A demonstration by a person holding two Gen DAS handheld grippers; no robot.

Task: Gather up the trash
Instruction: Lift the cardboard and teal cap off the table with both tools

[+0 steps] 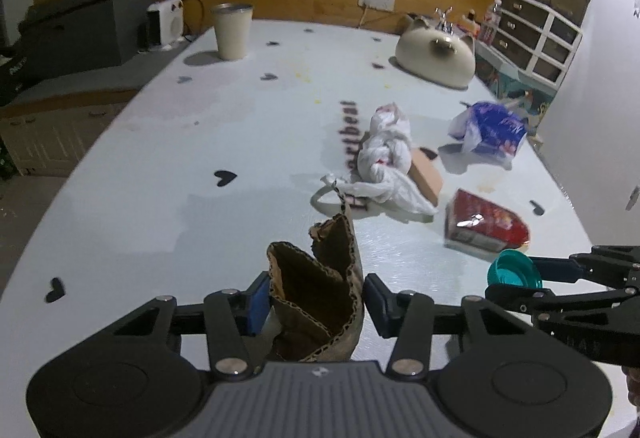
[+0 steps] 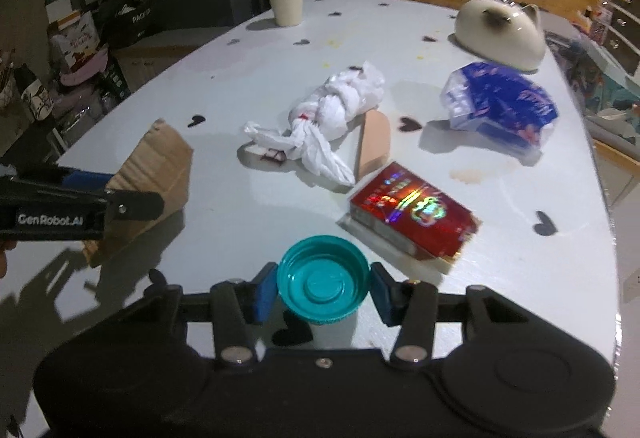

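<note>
My left gripper [image 1: 316, 304] is shut on a torn piece of brown cardboard [image 1: 320, 294], held just above the white table [image 1: 160, 158]; the cardboard also shows in the right wrist view [image 2: 156, 174]. My right gripper [image 2: 324, 288] is shut on a teal plastic lid [image 2: 323, 278], seen from the left wrist too [image 1: 514, 270]. On the table ahead lie a knotted white plastic bag [image 2: 332, 114], a red foil box [image 2: 412, 212], a tan flat piece [image 2: 374, 142] and a blue-and-white wrapper [image 2: 500, 102].
A cream cup-shaped bin [image 1: 232, 30] stands at the far left of the table. A cream cat-shaped ceramic piece [image 1: 436, 56] sits at the far right. Drawers [image 1: 536, 34] and a wall stand to the right; clutter lies on the floor to the left.
</note>
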